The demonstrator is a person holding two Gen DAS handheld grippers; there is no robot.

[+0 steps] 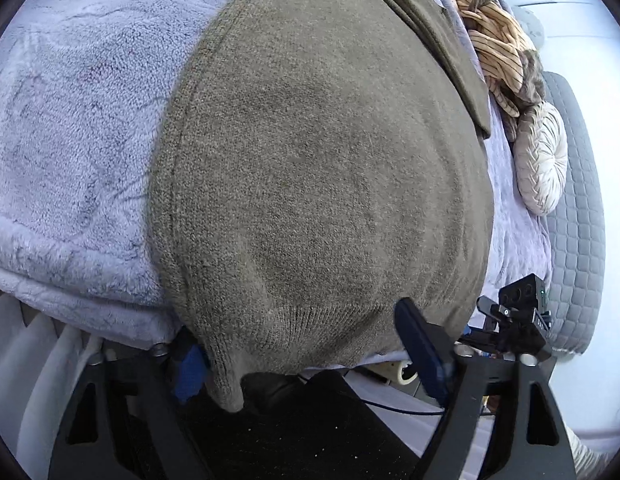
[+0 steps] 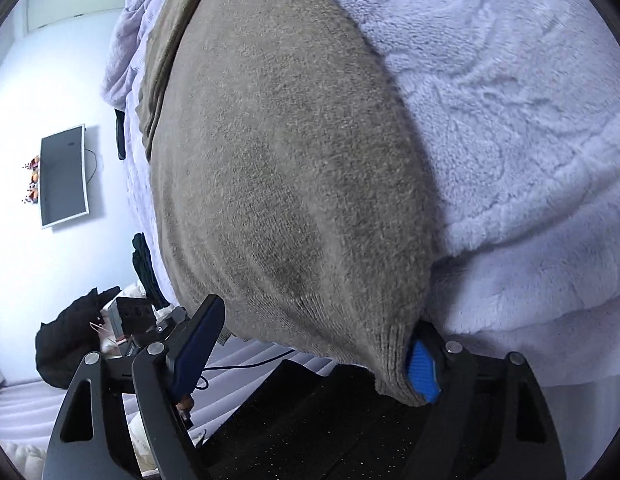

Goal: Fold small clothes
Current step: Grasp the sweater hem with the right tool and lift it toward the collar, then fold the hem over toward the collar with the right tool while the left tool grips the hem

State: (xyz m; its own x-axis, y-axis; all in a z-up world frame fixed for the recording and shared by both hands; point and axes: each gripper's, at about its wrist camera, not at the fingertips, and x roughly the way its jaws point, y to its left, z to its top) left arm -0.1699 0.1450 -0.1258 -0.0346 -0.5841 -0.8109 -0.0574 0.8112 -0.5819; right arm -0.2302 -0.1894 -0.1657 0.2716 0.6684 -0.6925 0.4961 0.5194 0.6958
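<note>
An olive-brown knitted garment (image 1: 322, 168) lies spread on a lilac fleece blanket (image 1: 69, 132), its ribbed hem hanging over the bed's near edge. My left gripper (image 1: 305, 356) is open wide, its jaws straddling the hem; the left blue pad (image 1: 189, 372) sits by the hem's left corner, the right finger (image 1: 420, 348) lies over its right part. In the right wrist view the same garment (image 2: 285, 184) fills the middle. My right gripper (image 2: 310, 360) is open too; its right blue pad (image 2: 421, 372) touches the hem's right corner, its left finger (image 2: 197, 348) stands apart.
A striped tan cloth (image 1: 498, 48) and a round cream cushion (image 1: 542, 156) lie at the bed's far right, by a grey quilted headboard (image 1: 578, 216). The other gripper (image 1: 518, 316) shows at right. A wall screen (image 2: 63, 176) and dark clothes (image 2: 69, 336) are at left.
</note>
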